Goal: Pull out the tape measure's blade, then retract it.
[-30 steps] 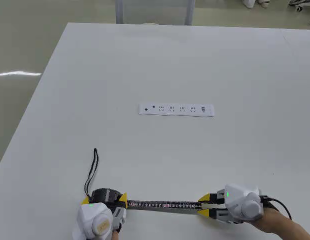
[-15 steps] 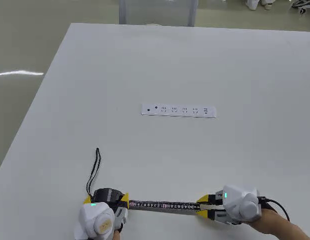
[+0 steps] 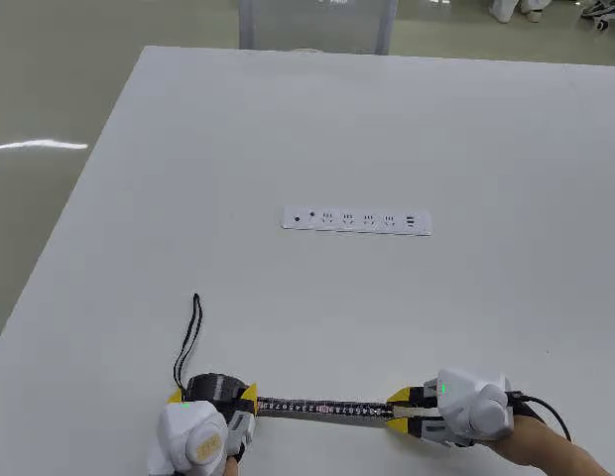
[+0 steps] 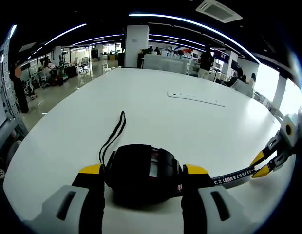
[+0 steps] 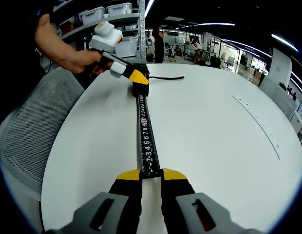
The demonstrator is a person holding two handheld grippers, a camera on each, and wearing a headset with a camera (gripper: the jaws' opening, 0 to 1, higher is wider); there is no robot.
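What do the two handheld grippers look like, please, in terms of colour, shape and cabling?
The left gripper and right gripper each have a rounded white plastic body, grey jaws with yellow wedge-shaped tips, and a small green light on the body. A thin black cable loops out from the back of the right one.

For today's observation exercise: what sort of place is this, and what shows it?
Probably an open-plan lab or workshop: a big white table with a power strip on it, metal shelves holding storage bins, and long ceiling lights.
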